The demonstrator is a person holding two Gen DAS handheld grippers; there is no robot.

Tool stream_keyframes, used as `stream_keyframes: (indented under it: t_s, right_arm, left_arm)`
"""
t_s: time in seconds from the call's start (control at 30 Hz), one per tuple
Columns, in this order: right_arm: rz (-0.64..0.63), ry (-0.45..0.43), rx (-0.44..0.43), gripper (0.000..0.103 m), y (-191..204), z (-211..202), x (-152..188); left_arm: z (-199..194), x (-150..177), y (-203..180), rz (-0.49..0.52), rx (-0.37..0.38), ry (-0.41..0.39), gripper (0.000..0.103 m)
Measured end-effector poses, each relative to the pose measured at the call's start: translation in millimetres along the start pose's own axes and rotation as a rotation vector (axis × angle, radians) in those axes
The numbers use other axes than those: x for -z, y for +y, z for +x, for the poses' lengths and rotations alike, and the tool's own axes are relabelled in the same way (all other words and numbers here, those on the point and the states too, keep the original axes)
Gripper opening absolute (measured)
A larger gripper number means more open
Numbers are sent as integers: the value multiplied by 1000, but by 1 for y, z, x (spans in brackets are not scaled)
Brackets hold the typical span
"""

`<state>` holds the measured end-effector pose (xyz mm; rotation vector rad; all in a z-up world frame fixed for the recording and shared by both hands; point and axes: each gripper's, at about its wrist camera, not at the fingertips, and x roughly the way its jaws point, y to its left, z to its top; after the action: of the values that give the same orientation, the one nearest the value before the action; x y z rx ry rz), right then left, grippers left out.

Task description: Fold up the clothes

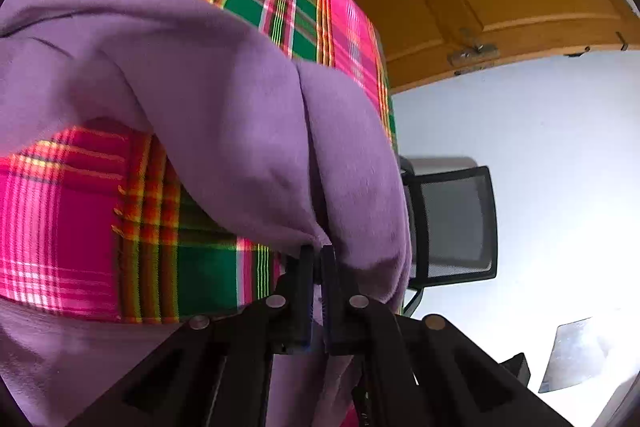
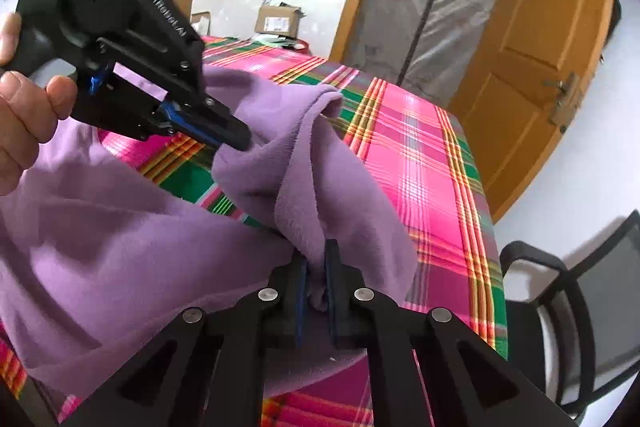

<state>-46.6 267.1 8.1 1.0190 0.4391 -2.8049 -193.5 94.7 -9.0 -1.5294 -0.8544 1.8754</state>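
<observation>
A purple fleece garment [image 2: 120, 227] lies bunched on a table covered with a pink and green plaid cloth [image 2: 424, 155]. My right gripper [image 2: 316, 259] is shut on a fold of the fleece, lifted off the table. In the right wrist view my left gripper [image 2: 236, 143] is also shut on the fleece, a little farther back and to the left, held by a person's hand [image 2: 24, 115]. Seen from the left wrist, the left gripper [image 1: 318, 255] pinches a gathered edge of the purple fleece [image 1: 224, 107], which drapes over the plaid cloth [image 1: 80, 227].
A black mesh office chair [image 2: 580, 307] stands off the table's right edge, also seen as the chair [image 1: 452, 219]. An orange wooden door [image 2: 540, 67] is behind the table. A cardboard box [image 2: 278, 21] sits beyond the far end.
</observation>
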Motion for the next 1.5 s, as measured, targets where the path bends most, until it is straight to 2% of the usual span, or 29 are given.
stream_keyframes:
  t_s: [0.33,0.57,0.7,0.77,0.93,1.0,1.07,1.1,1.2,1.33,1.5]
  right_arm:
    - [124,-56,15,8,-22,-41,8]
    - [213,-14,28,8,-35,-50,27]
    - [228,11,28,8,-38,-52,39]
    - [225,29,26,8,-38,-53,44]
    - [195,54,24,12,-39,-56,47]
    - [162,44,17,20,-36,-59,44]
    - [115,19,17,32,-29,-64,40]
    - [91,6,16,34,-25,-67,38]
    - [25,-31,6,34,-11,-71,31]
    - [-45,-53,-13,34,0,-64,19]
    - [-109,-31,-13,34,11,-36,-2]
  left_arm:
    - [-17,-9,11,-26,-14,-71,1]
    - [-8,8,-8,43,-28,-59,2]
    - [-7,17,-22,79,-42,-68,6]
    - [-9,21,-25,91,-52,-73,11]
    - [-19,44,-26,139,-90,-75,13]
    - [-23,53,-24,154,-109,-78,14]
    - [-24,63,-23,160,-98,-72,14]
    - [-25,67,-23,162,-92,-69,15]
    - [-27,78,-21,172,-98,-54,19]
    - [-30,89,-19,179,-118,-52,20]
    - [-36,104,-14,173,-121,-39,21]
